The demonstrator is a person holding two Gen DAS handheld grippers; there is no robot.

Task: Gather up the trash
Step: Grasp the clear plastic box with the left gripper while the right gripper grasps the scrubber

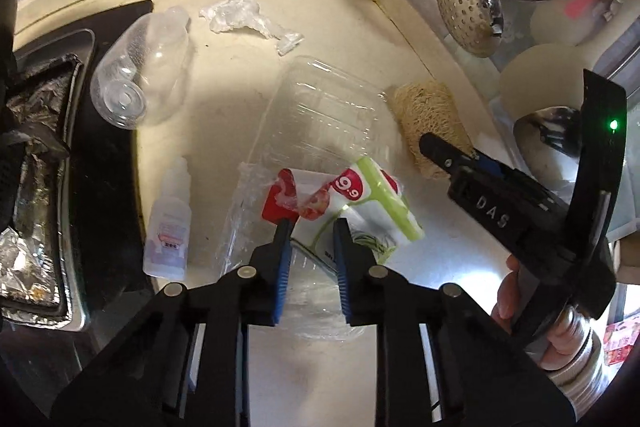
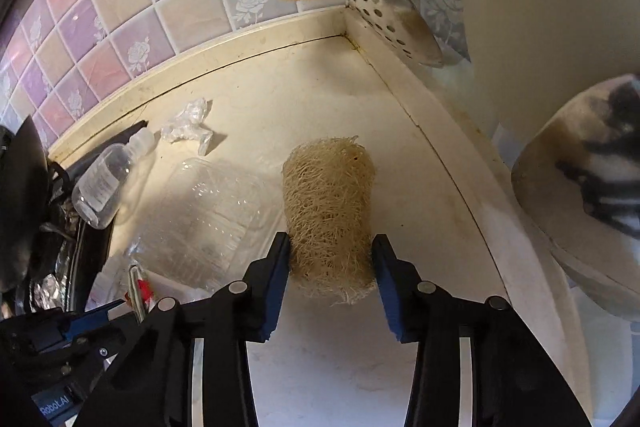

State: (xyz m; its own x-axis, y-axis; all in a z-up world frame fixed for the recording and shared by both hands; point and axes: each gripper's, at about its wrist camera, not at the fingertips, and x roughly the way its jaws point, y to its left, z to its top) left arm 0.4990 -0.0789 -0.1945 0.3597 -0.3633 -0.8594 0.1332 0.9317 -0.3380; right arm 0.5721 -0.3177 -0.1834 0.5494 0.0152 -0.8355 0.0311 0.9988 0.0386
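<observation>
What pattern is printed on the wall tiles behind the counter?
White rose motifs on pastel pink, lilac and cream wall tiles, clearest in the right wrist view.

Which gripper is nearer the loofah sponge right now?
Right. The right gripper straddles the loofah sponge, jaws on either side. The left gripper sits off to the sponge's left, over the red-and-green wrapper.

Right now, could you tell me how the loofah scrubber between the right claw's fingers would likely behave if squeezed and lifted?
The loofah scrubber looks like open, dry fibre, so it is probably very light. Its loose mesh would likely compress somewhat under the right claw. Being roughly cylindrical and lying on its side, it might roll if nudged.
</observation>
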